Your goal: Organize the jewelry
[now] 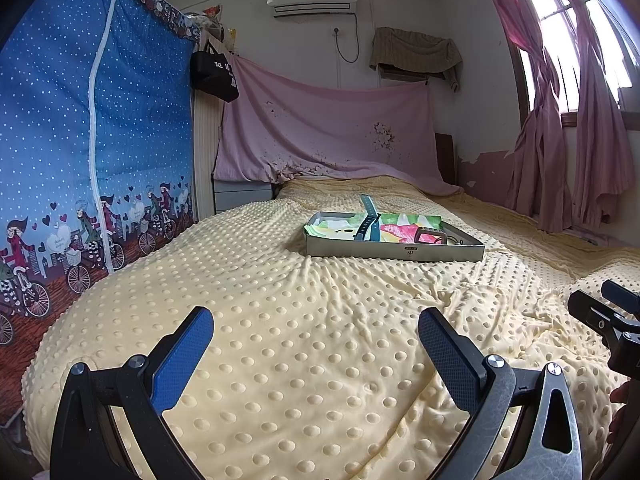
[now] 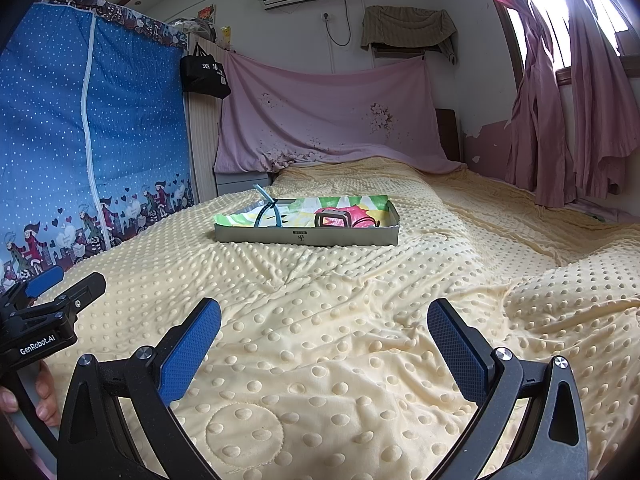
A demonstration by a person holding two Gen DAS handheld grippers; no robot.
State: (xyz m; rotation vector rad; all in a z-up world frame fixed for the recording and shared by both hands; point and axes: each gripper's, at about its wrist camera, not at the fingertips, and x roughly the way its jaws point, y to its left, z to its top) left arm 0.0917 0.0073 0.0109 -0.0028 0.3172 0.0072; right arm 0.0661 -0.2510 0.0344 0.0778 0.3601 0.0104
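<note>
From the left wrist I see my left gripper (image 1: 316,330) wide open and empty over the yellow blanket (image 1: 304,360). Ahead, well apart, a grey tray (image 1: 394,253) holds a teal watch band (image 1: 369,220) pointing away, leaning over the far rim.

From the right wrist, my right gripper (image 2: 324,322) is equally spread, holding nothing. A brown-pink bracelet (image 2: 332,218) lies in the tray; its details are unclear.

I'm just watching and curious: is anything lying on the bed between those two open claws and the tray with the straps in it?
Nothing visible. Only bare yellow blanket lies between both grippers, left and right, and the tray. Their jaws are open and empty.
</note>
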